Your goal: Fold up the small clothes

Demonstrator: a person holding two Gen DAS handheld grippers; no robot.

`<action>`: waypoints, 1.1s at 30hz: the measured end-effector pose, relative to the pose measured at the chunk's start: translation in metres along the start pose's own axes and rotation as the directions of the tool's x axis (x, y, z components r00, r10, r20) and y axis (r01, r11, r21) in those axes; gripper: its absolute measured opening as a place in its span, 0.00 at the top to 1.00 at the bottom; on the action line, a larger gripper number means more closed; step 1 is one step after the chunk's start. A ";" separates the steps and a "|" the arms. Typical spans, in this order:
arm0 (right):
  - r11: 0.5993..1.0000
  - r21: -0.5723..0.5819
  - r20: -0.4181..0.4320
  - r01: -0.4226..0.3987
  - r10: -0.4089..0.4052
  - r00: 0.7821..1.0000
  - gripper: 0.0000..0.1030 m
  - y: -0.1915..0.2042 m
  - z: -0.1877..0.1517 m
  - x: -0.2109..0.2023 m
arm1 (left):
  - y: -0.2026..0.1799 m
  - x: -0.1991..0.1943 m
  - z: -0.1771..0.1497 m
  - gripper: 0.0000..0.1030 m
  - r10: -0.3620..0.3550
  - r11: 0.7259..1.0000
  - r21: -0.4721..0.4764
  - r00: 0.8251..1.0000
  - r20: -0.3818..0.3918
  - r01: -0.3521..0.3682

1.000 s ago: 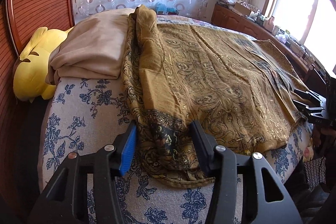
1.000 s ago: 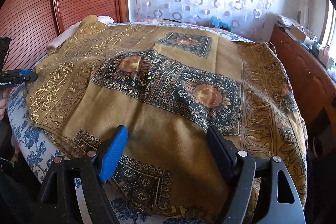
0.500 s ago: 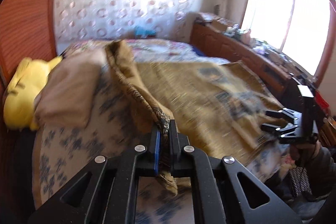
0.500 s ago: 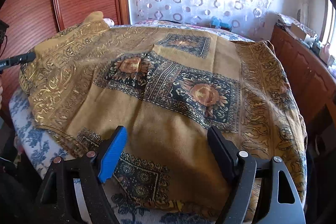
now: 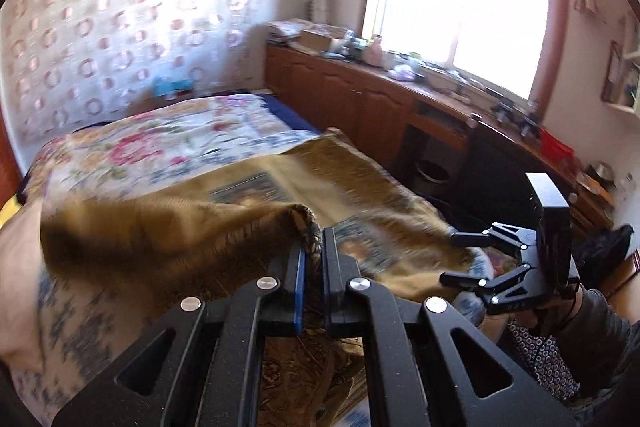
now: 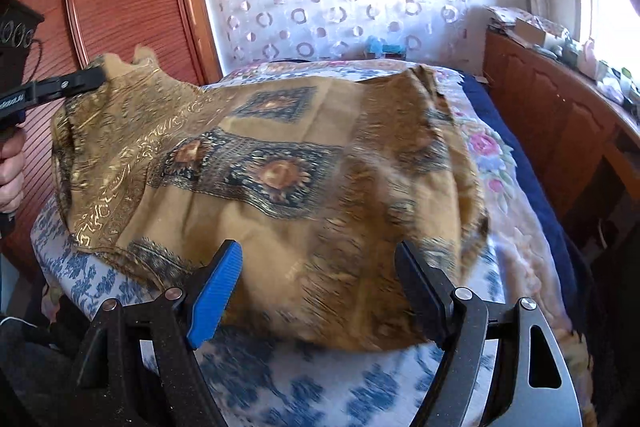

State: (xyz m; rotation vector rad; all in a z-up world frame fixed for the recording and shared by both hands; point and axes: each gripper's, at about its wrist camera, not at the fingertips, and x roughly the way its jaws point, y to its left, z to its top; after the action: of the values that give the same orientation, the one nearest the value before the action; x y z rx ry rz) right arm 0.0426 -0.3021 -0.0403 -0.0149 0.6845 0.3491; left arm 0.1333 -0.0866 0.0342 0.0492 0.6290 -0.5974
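Left wrist view is showing the left gripper [image 5: 311,263] pinching a corner of the golden scarf [image 6: 280,163], which is lying on the bed [image 6: 304,387], while the right gripper [image 6: 320,291] is hovering wide at 3 o'clock, so the thin cloth may be slipping out.

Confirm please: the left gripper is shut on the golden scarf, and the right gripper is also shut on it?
Not quite. The left gripper is shut on the golden scarf, but the right gripper is open, as the right wrist view shows.
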 end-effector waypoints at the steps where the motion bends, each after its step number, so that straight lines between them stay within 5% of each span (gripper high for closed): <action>1: 1.000 0.002 0.002 0.004 -0.004 1.000 0.23 -0.003 -0.002 -0.004 | -0.009 0.008 0.006 0.93 -0.020 1.000 0.013 1.000 -0.009 0.020; 14: 0.996 0.072 0.062 0.059 -0.064 0.996 0.24 -0.037 -0.019 -0.043 | -0.093 0.072 0.055 0.93 -0.149 0.980 0.117 0.984 -0.096 0.160; 22: 0.993 0.093 0.056 0.074 -0.080 0.995 0.25 -0.037 -0.027 -0.051 | -0.097 0.089 0.052 0.92 -0.153 0.983 0.083 0.977 -0.146 0.166; 29: 0.992 0.099 0.059 0.075 -0.081 0.995 0.25 -0.044 -0.018 -0.054 | -0.076 0.072 0.046 0.51 -0.123 0.987 0.087 0.985 -0.124 0.135; 31: 0.993 0.098 0.062 0.071 -0.077 0.995 0.25 -0.044 -0.015 -0.052 | -0.065 0.064 0.042 0.25 -0.103 0.989 0.093 0.988 -0.114 0.114; 33: 0.994 0.090 0.064 0.067 -0.073 0.995 0.25 -0.041 -0.013 -0.050 | -0.051 0.057 0.035 0.22 -0.079 0.992 0.092 0.991 -0.107 0.089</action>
State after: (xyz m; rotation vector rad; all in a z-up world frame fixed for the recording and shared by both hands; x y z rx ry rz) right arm 0.0122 -0.3581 -0.0231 0.0564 0.6304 0.2510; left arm 0.1615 -0.1660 0.0369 0.1457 0.7047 -0.7105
